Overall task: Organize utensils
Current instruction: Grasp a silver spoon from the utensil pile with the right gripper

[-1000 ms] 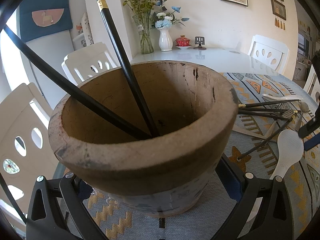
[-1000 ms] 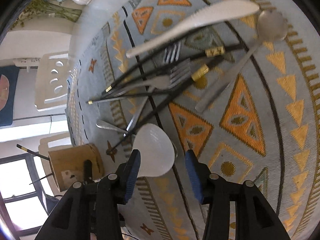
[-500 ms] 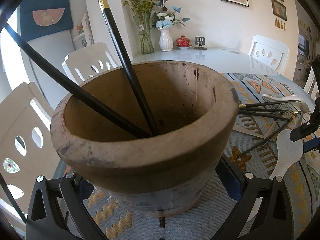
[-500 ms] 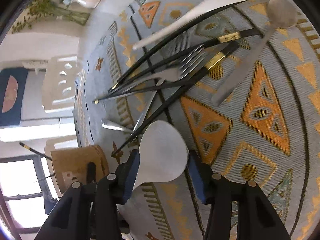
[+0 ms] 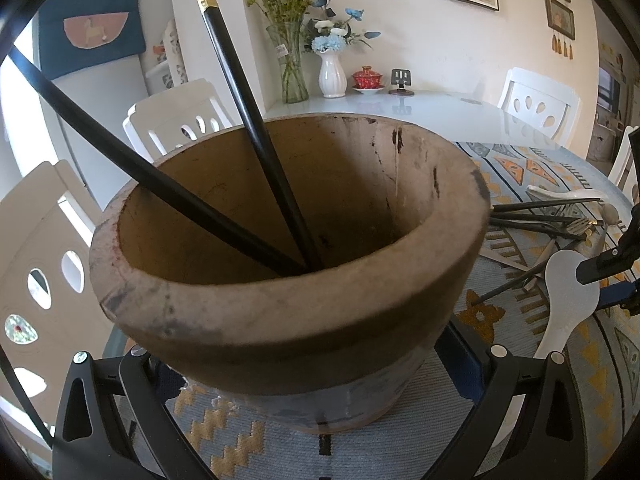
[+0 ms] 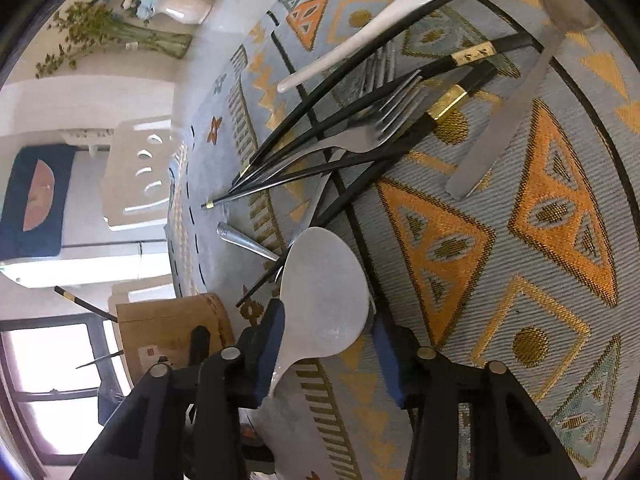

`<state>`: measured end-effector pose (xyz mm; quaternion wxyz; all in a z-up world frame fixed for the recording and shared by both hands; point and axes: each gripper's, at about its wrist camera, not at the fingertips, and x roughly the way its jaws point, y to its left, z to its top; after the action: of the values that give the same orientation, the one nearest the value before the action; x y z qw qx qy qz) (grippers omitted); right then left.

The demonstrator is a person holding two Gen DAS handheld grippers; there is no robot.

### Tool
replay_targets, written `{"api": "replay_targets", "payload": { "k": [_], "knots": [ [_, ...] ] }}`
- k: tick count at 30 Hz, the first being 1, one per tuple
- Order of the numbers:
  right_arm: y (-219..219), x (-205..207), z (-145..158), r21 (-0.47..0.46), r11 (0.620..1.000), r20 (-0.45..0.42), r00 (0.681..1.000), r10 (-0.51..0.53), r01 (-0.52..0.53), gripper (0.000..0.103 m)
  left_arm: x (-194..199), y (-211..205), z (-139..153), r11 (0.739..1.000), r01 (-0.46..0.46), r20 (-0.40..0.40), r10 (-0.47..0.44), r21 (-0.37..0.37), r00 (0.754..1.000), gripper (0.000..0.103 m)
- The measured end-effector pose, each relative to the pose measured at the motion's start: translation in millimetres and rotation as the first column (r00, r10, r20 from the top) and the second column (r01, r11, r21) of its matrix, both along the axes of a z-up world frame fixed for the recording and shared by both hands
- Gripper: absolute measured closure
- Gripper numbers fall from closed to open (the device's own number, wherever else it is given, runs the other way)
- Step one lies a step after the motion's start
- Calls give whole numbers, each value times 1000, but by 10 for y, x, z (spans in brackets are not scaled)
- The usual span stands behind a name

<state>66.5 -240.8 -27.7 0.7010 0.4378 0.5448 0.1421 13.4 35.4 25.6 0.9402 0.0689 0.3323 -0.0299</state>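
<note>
The right gripper (image 6: 326, 336) has just been closing its jaws around the bowl of a white ceramic spoon (image 6: 324, 296). The left blue pad appears to meet the bowl's edge, while the right pad sits at or just behind the opposite rim; whether both pads press firmly cannot be told from the right wrist view. The spoon's handle runs back under the gripper, and its bowl lies on the patterned table mat (image 6: 520, 240).

The left gripper (image 5: 320, 412) is clamped on the base of a wooden utensil pot (image 5: 288, 320), which stands on the mat with two black chopsticks (image 5: 256, 128) already leaning inside. The pot is near the spoon, on the left in the right wrist view.

Just beyond the spoon lies a tangled pile: more black chopsticks (image 6: 360, 120) with gold bands, a steel fork (image 6: 360, 136), a steel spoon (image 6: 516, 108) and a white knife-shaped utensil (image 6: 380, 20).

The main risk looks to be the grip itself. A glazed, rounded bowl offers the pads little flat surface, so it could squirt out or pivot once lifted, the long handle swinging down. A chopstick tip lies right at the spoon's edge, so a lift could drag the pile. On the way in, the handle could also knock the leaning chopsticks.
</note>
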Motion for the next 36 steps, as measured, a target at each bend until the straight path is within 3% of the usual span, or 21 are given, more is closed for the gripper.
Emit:
{"api": "replay_targets", "payload": {
  "k": [2,5,7,9,14,25,36],
  "knots": [
    [-38,-12,-37,29,999,3,1000,-16,16,67,2,-8,4,1000,-1,2,1,1,1000,1],
    [-88,-33,-99,48,998,2,1000,-31,31,78,5,-12,4,1000,0,1,0,1,1000,1],
    [-118,-52,-146,61,997,-6,999,-43,43,92,4,-14,4,1000,-1,2,1,1,1000,1],
    [-158,-83,-210,97,993,-12,998,-62,63,95,4,-15,4,1000,-1,2,1,1,1000,1],
    [-164,-109,-239,124,990,-4,997,-73,73,96,0,-28,10,1000,-2,5,2,-1,1000,1],
    [-78,-56,-116,0,1000,61,998,9,-9,95,-31,-18,20,1000,-3,17,3,0,1000,1],
    [123,-47,37,-180,981,114,989,98,-76,91,-70,-11,42,1000,-1,36,1,0,999,1]
  ]
}}
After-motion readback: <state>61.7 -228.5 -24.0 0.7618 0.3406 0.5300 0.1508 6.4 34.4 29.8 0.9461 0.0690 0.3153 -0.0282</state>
